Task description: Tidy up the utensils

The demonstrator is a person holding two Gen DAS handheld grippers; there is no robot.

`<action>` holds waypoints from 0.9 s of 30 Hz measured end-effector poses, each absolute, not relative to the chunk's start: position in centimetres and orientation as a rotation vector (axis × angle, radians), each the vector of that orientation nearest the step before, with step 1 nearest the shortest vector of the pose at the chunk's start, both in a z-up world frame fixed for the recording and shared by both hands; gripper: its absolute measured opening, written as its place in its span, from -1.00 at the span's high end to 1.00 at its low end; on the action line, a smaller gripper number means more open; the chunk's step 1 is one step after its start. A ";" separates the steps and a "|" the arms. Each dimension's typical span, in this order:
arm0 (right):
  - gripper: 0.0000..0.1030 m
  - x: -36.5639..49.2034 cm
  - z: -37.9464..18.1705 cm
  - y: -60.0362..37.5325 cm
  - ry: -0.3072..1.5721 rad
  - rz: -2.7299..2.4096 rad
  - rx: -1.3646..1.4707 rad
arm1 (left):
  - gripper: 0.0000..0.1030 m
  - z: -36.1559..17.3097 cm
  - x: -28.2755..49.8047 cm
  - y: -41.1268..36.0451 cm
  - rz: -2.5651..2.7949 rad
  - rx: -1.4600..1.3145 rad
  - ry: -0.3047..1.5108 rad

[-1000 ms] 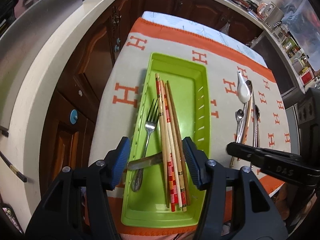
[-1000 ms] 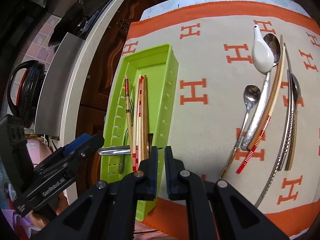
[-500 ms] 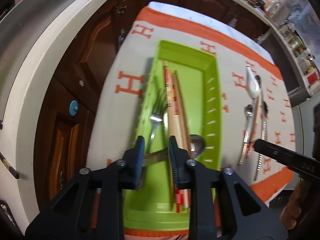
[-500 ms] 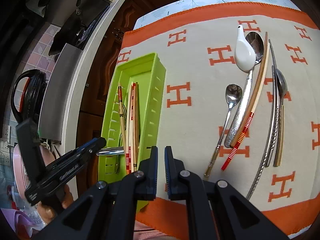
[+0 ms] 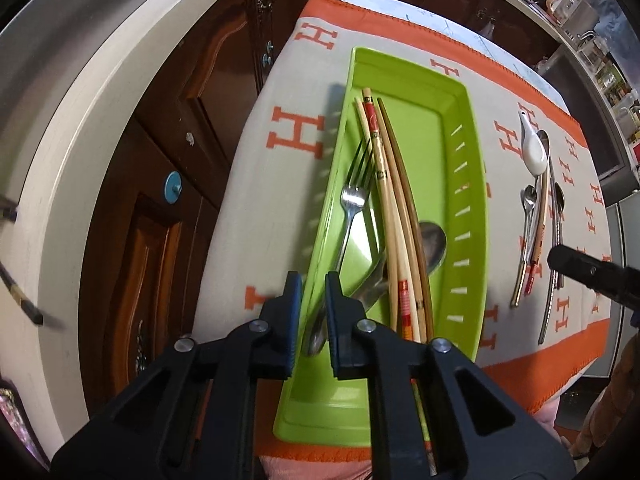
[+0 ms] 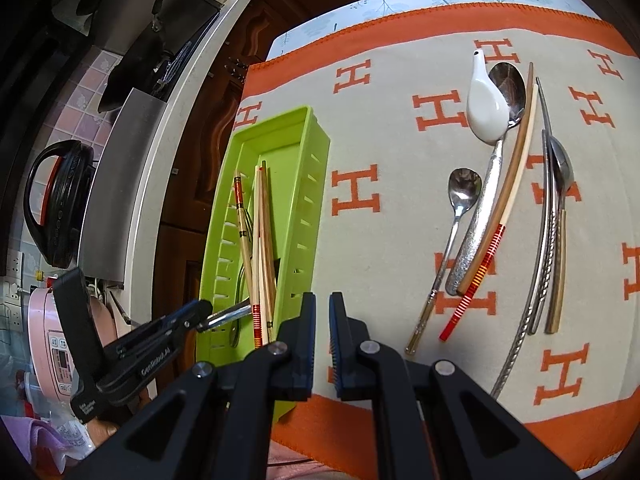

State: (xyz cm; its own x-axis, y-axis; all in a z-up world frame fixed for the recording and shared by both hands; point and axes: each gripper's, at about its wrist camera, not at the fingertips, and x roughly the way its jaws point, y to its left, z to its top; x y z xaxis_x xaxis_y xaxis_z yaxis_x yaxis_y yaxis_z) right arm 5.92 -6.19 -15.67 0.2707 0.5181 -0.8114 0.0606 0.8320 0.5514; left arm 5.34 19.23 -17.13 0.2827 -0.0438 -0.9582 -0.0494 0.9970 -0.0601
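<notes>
Steel spoon [image 5: 430, 246] now slewed under chopsticks [image 5: 394, 216]; left gripper [image 5: 313, 300] jaws narrowed.

Chopsticks and gripper fingers mask much of the green tray's load

The metal spoon [image 5: 432, 242] shows only its bowl and a stretch of handle; the chopsticks [image 5: 394, 216] cross over the rest, and its handle end passes behind the left gripper [image 5: 310, 312], where any grip cannot be told. The green tray [image 5: 468, 168] has its near-left corner hidden by the gripper body. In the right wrist view, the fork [image 6: 241, 280] is barely visible behind the tray wall.
</notes>
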 end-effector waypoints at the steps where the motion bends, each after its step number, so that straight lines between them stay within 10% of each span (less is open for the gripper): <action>1: 0.87 5.9 -15.7 -6.2 1.274 0.330 0.537 | 0.81 -17.1 5.1 19.2 0.006 -0.081 1.285; 27: 0.87 5.0 -15.6 -6.7 1.268 0.336 0.553 | 0.81 -14.4 1.1 17.0 -0.102 -0.071 1.247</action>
